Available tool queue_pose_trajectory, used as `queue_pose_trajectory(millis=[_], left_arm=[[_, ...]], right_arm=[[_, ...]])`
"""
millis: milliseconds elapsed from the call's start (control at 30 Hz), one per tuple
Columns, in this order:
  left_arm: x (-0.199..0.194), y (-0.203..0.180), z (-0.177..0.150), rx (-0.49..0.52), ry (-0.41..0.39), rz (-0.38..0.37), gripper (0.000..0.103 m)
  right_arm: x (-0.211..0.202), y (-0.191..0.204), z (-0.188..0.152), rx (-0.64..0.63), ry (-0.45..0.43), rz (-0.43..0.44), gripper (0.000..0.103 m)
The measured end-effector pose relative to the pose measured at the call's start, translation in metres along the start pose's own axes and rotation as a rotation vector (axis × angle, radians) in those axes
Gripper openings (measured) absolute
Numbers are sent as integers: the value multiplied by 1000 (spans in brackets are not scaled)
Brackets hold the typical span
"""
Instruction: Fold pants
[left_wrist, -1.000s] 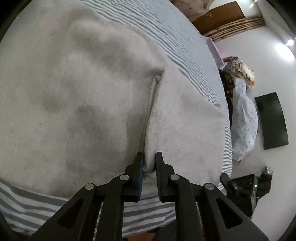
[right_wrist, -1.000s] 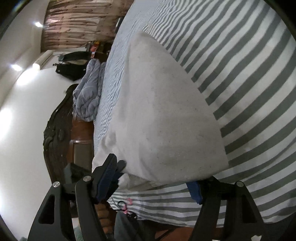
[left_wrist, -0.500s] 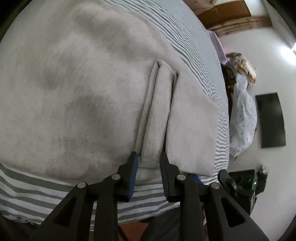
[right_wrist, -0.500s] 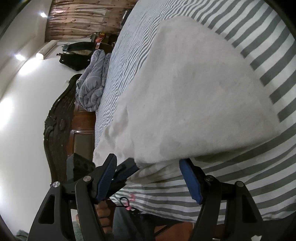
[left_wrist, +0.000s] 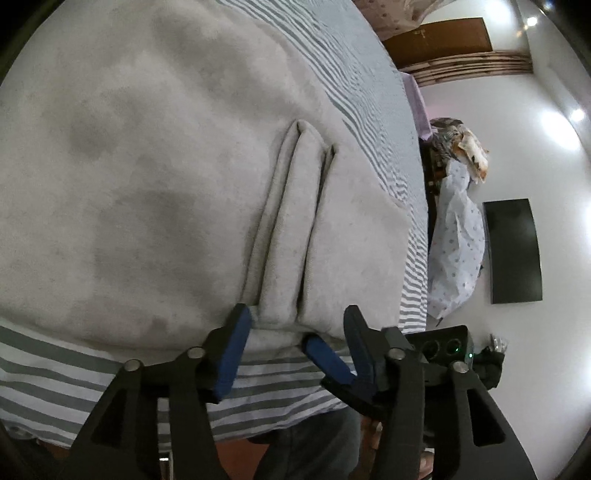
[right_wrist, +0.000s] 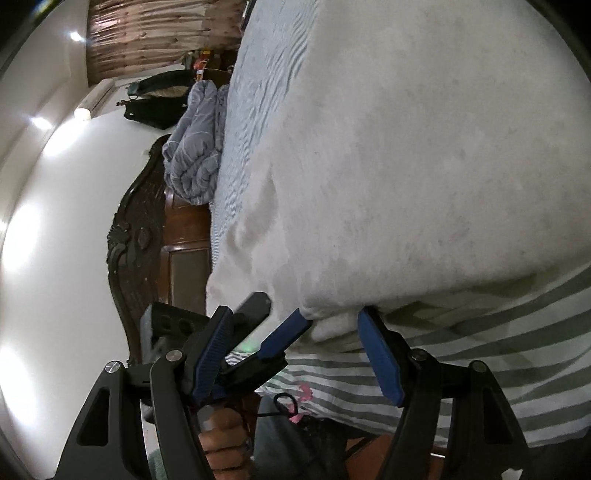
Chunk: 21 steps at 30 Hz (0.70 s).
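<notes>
Light grey pants (left_wrist: 155, 177) lie spread on a bed with a grey-and-white striped sheet (left_wrist: 74, 373); a raised crease (left_wrist: 291, 225) runs up from their near edge. My left gripper (left_wrist: 295, 325) is open at that near edge, its jaws on either side of the crease's end. In the right wrist view the pants (right_wrist: 406, 166) fill the frame, and my right gripper (right_wrist: 295, 332) is open at their near edge, holding nothing. The other gripper's blue finger shows in each view, beside the same edge.
A carved dark wooden headboard (right_wrist: 136, 251) and a rolled blue blanket (right_wrist: 195, 151) stand to the left of the bed. A patterned cloth (left_wrist: 458, 247), a black wall screen (left_wrist: 513, 251) and a door (left_wrist: 443, 33) are on the right.
My left gripper, shut on the pants' edge a second ago, has opened, leaving a raised crease. My right gripper stayed open and came closer to the left one along the pants' near edge.
</notes>
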<state>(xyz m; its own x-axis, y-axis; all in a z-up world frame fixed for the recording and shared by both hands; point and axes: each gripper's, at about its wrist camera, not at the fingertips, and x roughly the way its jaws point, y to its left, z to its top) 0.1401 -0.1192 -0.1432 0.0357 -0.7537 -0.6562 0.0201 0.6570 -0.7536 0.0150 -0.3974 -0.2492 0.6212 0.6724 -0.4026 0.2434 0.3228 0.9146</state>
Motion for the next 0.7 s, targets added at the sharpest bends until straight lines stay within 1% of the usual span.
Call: queue_pose_trajectory(millis=[33,100,200,267,300,367,433,467,533,633,700], left_arm=[[1,-1,0,6,-2,5,55],[2,-4,-2,13,-6,7,55],[2,-1,-2,-6,-4,6,55],[3,-4,-4,-2,-11,13,56],[3,-4,-5,5,-14,19,56],[4,-5,-6,7,-18,30,56],[6,-5,-5,-9,-23,25,61],[7,-5,-5,-25,-25,27,64],[12,-13,-6,-31,-30,29,67],[17,-17,-8,-7,-32,58,68],[16,-17,-10,-8,-39,51,68]], right_arm=[[-2,0,2,5,-16,8,68],[-10,1,7,8,-64,-21,68],[-31,-8,18,40,-149,-38,68],[-45,-15,23,73,-193,-35,68],[-50,-19,24,91,-215,-34,66],[-58,-25,28,110,-237,-34,60],[-62,-31,30,112,-230,-46,41],[-61,-32,31,103,-221,-52,37],[-61,-35,31,96,-210,-52,25],[-61,-37,33,89,-199,-39,17],[-62,-35,35,78,-200,-37,16]])
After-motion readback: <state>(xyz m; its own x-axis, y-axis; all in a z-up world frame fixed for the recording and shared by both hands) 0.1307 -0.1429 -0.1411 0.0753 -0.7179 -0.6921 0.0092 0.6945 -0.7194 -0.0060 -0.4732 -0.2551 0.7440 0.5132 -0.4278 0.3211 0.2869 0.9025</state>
